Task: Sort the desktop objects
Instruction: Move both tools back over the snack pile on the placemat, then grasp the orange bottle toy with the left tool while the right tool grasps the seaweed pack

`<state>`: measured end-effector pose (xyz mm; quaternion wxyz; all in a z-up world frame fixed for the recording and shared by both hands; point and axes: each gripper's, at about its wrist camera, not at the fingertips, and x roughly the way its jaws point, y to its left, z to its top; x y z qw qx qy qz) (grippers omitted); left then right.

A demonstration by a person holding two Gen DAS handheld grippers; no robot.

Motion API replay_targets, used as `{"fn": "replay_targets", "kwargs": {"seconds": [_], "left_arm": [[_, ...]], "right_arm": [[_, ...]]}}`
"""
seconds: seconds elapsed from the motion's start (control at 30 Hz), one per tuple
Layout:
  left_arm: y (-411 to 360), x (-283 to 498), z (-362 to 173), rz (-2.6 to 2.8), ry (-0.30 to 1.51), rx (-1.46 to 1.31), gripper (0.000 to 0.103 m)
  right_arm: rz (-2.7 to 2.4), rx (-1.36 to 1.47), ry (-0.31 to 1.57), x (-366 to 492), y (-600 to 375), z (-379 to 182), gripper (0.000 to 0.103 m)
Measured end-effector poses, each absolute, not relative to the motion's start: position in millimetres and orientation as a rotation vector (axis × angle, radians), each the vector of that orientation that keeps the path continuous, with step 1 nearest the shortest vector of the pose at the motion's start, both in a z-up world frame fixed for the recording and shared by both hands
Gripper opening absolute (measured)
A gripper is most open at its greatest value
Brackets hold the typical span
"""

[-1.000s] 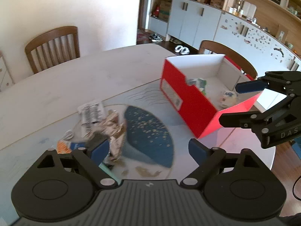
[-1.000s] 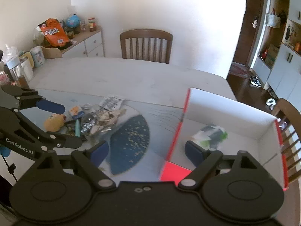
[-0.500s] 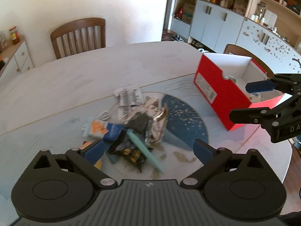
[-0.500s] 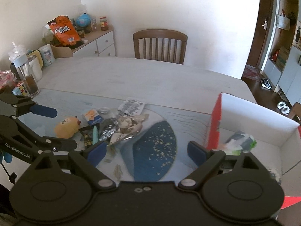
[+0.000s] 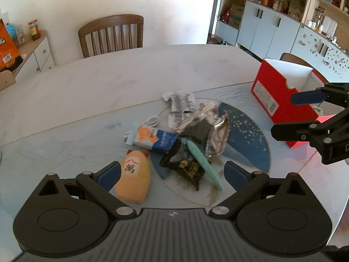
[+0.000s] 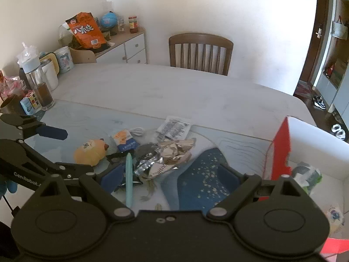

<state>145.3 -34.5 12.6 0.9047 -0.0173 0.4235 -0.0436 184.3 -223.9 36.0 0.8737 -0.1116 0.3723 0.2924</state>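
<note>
We hold our left gripper (image 5: 172,173) wide open and empty above the pile of desktop objects (image 5: 185,139) on the table mat (image 5: 65,144); its jaws have just been opening. Our right gripper (image 6: 171,175), lettered "GenRobot.AI" on the left one's arm, is also spread and empty. The red box (image 5: 274,96) stands right of the pile. The orange snack bag (image 6: 86,31) carries Chinese characters.

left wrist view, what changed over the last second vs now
Both grippers swung away from the red box toward the pile. The left gripper now frames the orange plush toy, black packet and teal pen; its jaws have just been opening and hold nothing. The right gripper stands open and empty. Pile and box lie unmoved.
</note>
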Motion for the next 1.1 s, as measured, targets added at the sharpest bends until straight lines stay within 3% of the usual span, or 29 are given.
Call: {"fn": "replay_targets", "kwargs": {"seconds": [0.7, 1.1], "left_arm": [[-0.6, 159.9, -33.8, -0.072, 0.877, -0.026, 0.101], [5.6, 164.1, -46.2, -0.092, 0.851, -0.013, 0.101]], "right_arm": [[0.566, -0.268, 0.793, 205.1, -171.0, -5.7, 0.091], [0.523, -0.275, 0.814, 219.5, -150.7, -25.9, 0.081]]}}
